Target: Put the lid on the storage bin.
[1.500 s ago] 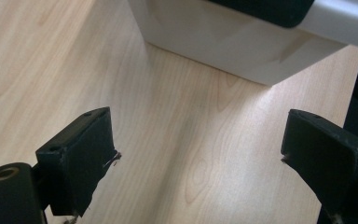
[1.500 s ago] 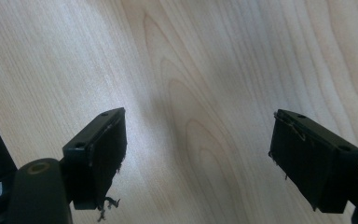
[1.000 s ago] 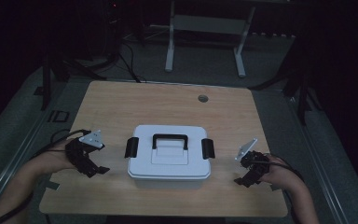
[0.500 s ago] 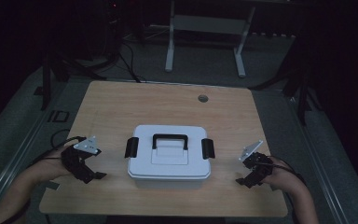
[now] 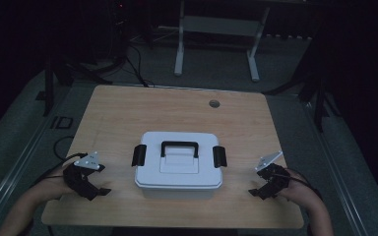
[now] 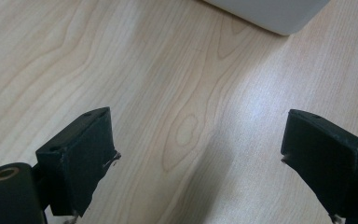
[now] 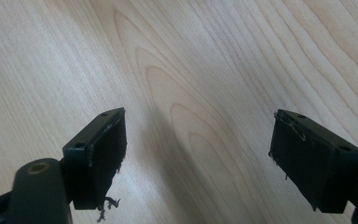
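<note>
White lidded storage box [image 5: 178,166] centred near table [image 5: 128,113] front edge, black handle [image 5: 179,147] flat, both side latches apparently closed, untouched; left gripper [image 5: 94,189] and right gripper [image 5: 260,191] flanking well apart, jaws wide, empty; all handling apparently ahead.

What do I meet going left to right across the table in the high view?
Left hand-held gripper → white plastic box's left black latch → its black carry handle → its right black latch → right hand-held gripper.
</note>
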`<state>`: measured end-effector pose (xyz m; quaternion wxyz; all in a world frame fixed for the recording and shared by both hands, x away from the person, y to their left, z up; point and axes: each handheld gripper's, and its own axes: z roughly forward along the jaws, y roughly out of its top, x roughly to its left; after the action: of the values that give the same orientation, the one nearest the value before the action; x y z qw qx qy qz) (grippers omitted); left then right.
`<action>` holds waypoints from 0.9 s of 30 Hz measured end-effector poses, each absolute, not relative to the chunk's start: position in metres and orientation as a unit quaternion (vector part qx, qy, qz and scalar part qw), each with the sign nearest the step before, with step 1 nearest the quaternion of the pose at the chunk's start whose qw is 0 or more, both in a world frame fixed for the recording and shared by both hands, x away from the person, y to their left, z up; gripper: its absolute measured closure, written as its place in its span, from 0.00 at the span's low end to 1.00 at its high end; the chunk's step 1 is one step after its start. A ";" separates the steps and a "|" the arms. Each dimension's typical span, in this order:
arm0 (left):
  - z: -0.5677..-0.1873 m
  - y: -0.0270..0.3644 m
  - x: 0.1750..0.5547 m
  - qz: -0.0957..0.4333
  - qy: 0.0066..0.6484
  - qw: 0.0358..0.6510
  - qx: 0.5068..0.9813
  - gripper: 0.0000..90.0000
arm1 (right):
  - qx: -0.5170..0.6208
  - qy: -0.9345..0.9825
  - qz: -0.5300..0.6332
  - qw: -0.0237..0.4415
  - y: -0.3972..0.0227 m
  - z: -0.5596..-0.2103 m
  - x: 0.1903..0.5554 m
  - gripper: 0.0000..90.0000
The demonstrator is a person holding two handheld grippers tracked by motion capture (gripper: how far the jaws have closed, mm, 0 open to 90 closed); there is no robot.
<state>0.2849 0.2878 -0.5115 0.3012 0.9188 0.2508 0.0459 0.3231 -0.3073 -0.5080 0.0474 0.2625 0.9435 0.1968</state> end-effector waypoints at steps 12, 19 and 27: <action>-0.529 0.297 0.283 0.042 0.272 0.304 0.912 0.10 | 0.297 0.924 0.228 0.075 -0.318 -0.525 0.319 0.20; -0.532 0.299 0.283 0.046 0.278 0.311 0.908 0.10 | 0.314 0.913 0.249 0.080 -0.321 -0.533 0.319 0.20; -0.533 0.299 0.282 0.050 0.279 0.318 0.905 0.10 | 0.322 0.904 0.267 0.092 -0.321 -0.535 0.319 0.20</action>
<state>0.2815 0.2989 -0.5333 0.3184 0.9046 0.2791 0.0496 0.3189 -0.3208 -0.5350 0.0916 0.3220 0.9036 0.2672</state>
